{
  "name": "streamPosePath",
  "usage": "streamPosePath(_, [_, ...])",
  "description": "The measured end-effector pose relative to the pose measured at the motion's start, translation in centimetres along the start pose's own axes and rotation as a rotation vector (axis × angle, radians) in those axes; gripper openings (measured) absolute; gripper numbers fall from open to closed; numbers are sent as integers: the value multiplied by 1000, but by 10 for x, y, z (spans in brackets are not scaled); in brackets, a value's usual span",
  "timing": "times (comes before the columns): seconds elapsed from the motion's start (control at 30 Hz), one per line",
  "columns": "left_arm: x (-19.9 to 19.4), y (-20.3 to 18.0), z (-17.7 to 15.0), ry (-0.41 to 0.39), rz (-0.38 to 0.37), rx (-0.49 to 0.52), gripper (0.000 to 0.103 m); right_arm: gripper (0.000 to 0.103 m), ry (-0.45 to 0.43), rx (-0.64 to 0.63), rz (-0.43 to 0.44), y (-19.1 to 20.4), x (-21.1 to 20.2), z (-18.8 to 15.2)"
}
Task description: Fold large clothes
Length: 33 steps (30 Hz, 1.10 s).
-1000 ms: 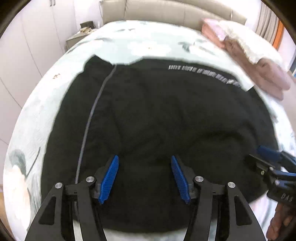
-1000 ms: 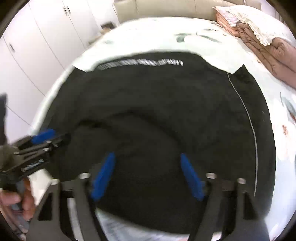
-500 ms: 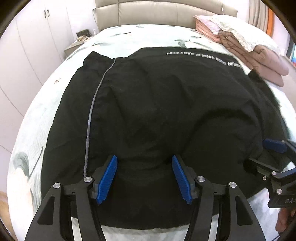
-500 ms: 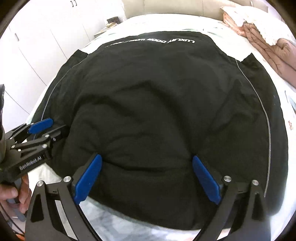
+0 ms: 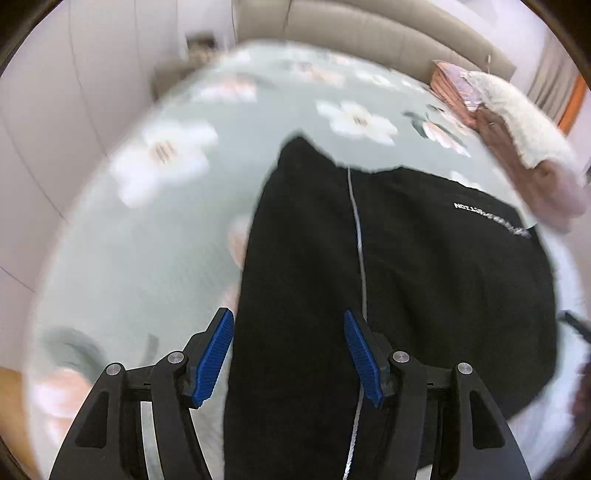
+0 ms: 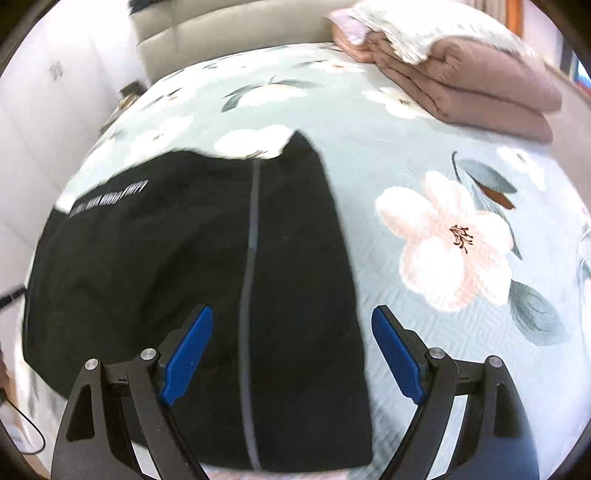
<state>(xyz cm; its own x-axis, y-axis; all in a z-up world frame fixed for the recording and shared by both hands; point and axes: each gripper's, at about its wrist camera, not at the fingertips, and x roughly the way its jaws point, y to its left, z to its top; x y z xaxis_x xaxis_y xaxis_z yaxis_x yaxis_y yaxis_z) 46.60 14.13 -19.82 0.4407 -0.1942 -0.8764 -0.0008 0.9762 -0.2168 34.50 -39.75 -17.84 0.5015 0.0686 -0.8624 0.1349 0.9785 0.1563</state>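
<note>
A large black garment [image 5: 399,288] with a thin grey stripe and white lettering lies spread flat on the floral bedspread [image 5: 155,236]. My left gripper [image 5: 288,358] is open and empty, hovering over the garment's left side strip beside its left edge. In the right wrist view the same garment [image 6: 177,266] shows with its right edge below my right gripper [image 6: 291,354], which is open and empty over the strip right of the grey stripe [image 6: 251,258].
Folded brown and pink quilts with a white pillow [image 6: 458,74] are stacked at the bed's far right. A beige headboard [image 5: 369,33] stands behind. White wardrobe doors [image 5: 44,110] line the left side. Bare bedspread [image 6: 461,240] lies to the garment's right.
Both grippers have swung outward from the garment's middle: the left now sits over its left edge, the right over its right edge. Both jaws stay open.
</note>
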Motion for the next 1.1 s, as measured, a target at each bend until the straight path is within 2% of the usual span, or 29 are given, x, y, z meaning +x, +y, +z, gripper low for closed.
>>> streamPosePath(0.07, [20,17,3,89,-124,-54,64,89,20,20,35,-14,9,13])
streamPosePath(0.17, [33,30,-1,107,-210,-127,66,89,63,22,70,-14,32,19])
streamPosePath(0.23, [43,39,-6,123,-251,-187,77,89,98,19,107,-15,45,20])
streamPosePath(0.4, [70,53,-7,171,-326,-264,84,89,152,56,212,-18,73,17])
streamPosePath(0.5, [84,63,-11,200,-411,-318,87,90,175,100,283,-24,85,14])
streamPosePath(0.63, [90,58,-8,205,-461,-270,87,91,195,147,363,-32,95,13])
streamPosePath(0.87, [91,61,-12,219,-509,-274,87,93,228,130,420,-37,96,12])
streamPosePath(1.0, [95,46,-5,240,-534,-206,87,95,230,119,490,-39,100,6])
streamPosePath(1.1, [98,46,-2,229,-579,-226,87,94,225,131,523,-41,104,4])
